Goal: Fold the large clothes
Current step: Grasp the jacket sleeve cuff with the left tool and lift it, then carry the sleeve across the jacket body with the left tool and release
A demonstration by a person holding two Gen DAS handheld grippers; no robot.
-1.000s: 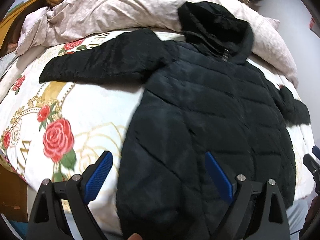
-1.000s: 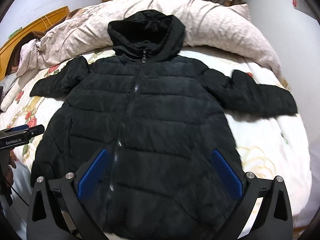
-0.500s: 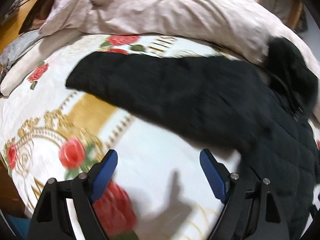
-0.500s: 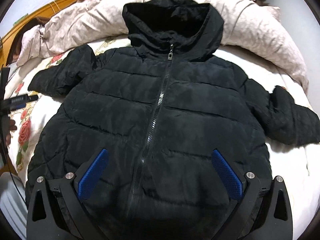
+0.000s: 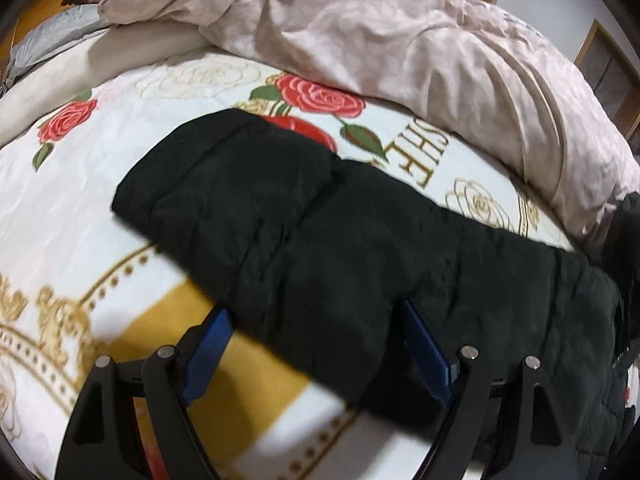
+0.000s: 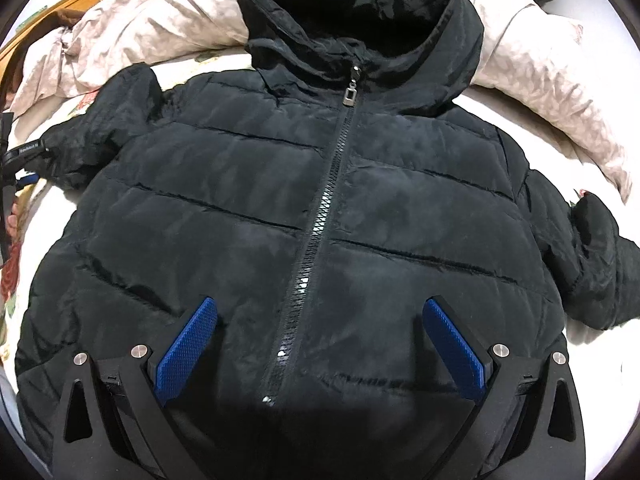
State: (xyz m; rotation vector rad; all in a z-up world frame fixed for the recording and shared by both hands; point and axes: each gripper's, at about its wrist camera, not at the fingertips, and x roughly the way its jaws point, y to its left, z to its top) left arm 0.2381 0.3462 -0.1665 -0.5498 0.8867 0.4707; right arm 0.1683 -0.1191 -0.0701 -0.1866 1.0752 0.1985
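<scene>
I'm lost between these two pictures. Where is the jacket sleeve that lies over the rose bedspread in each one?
Left wrist view: the sleeve fills the middle, its cuff toward upper left, running down to the right between the open blue pads.
Right wrist view: the same sleeve is small at the left edge, beside the jacket's shoulder.
Shared landmark: the crumpled pinkish duvet behind the jacket.

Open floral bedsheet lies clear around the cuff of the black quilted puffer sleeve. A rumpled pinkish duvet banks up behind, blocking passage beyond the jacket's black hood.
</scene>
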